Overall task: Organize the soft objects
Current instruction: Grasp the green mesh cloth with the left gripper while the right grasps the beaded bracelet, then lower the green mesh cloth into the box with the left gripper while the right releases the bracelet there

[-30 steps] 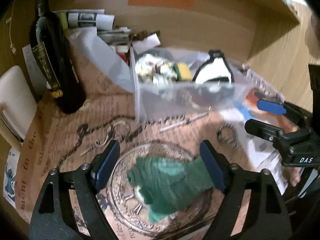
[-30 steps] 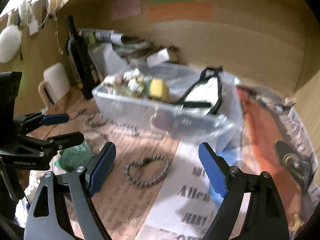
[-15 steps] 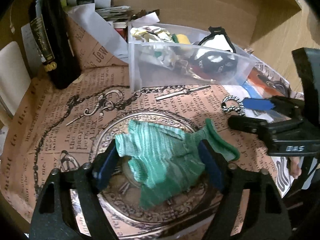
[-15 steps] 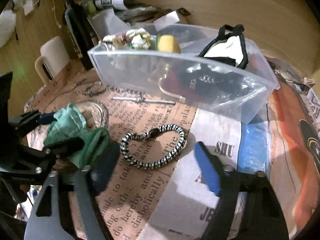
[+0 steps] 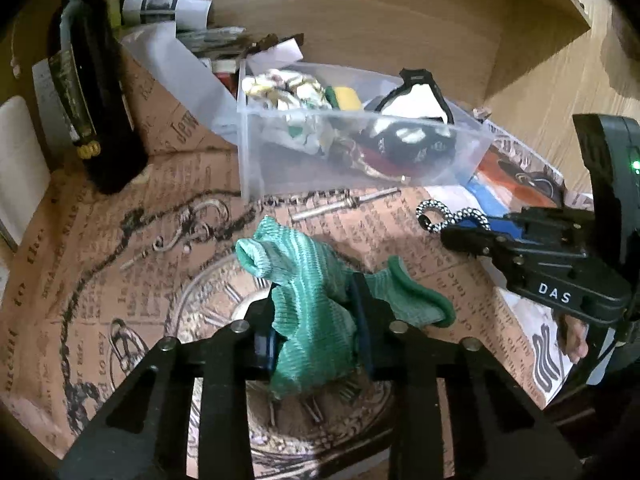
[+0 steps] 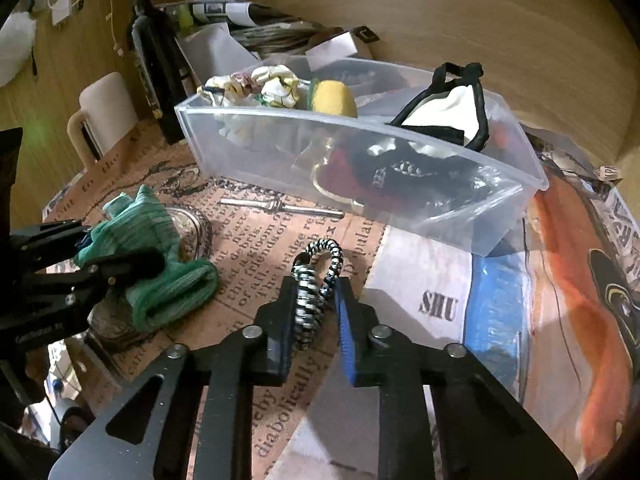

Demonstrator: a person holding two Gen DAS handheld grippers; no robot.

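Note:
My left gripper (image 5: 316, 320) is shut on a green striped sock (image 5: 312, 280) over a glass dish (image 5: 224, 320); the sock also shows in the right wrist view (image 6: 156, 264). My right gripper (image 6: 316, 304) is shut on a black-and-white braided band (image 6: 316, 280), squeezed into a narrow loop on the paper-covered table; the band also shows in the left wrist view (image 5: 448, 216). A clear plastic bin (image 6: 280, 152) behind holds several soft items, among them a yellow sponge (image 6: 334, 98) and a black-and-white cloth (image 6: 448, 108).
A dark wine bottle (image 5: 88, 92) stands at the back left beside a white mug (image 6: 104, 112). Stacked papers (image 5: 168, 8) lie behind the bin. A wooden wall closes the back and right. A metal pin (image 5: 344, 204) lies in front of the bin.
Both grippers have closed: the left on the green sock, the right on the braided band, which is now pinched from an open loop into a narrow one.

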